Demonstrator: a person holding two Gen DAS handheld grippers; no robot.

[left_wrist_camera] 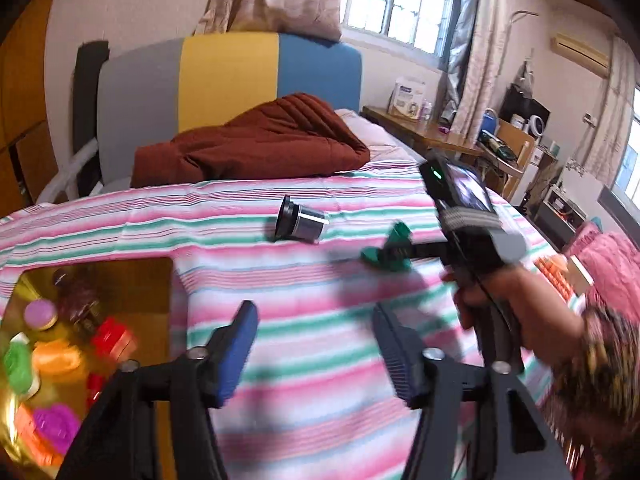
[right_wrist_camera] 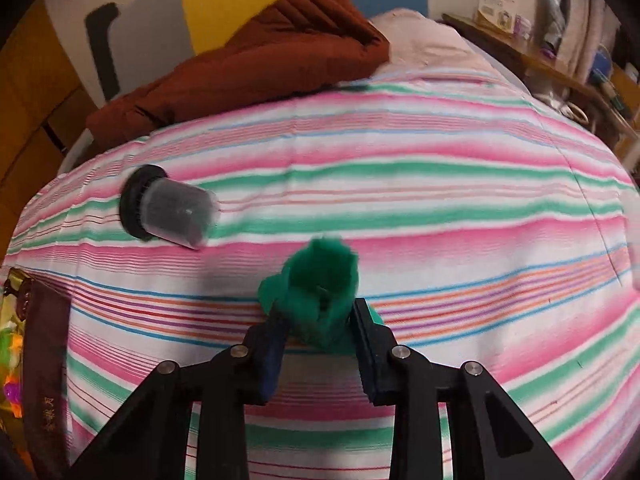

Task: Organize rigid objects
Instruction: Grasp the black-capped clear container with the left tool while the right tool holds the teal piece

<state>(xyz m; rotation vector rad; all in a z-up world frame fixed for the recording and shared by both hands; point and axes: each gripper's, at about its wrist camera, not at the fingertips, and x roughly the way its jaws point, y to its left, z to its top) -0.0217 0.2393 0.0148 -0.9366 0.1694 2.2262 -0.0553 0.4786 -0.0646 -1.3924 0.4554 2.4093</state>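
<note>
Several coloured pieces (left_wrist_camera: 52,356) already in gold box (left_wrist_camera: 12,420) at bed's edge; right gripper (right_wrist_camera: 316,316) clamped on green toy (right_wrist_camera: 320,280) over striped sheet (right_wrist_camera: 440,200); left gripper (left_wrist_camera: 316,336) spread, empty; lidded jar (right_wrist_camera: 168,208) lying unsorted, well apart from box

Black linkage arms, silver screws, blue-padded jaws; left gripper (left_wrist_camera: 316,344); patterned sleeve (left_wrist_camera: 600,364).

Green toy (right_wrist_camera: 320,292) blurred, shape indistinct, lower part hidden between pads. Box (left_wrist_camera: 24,292) at near left cut off by frame edge, contents smeared.
</note>
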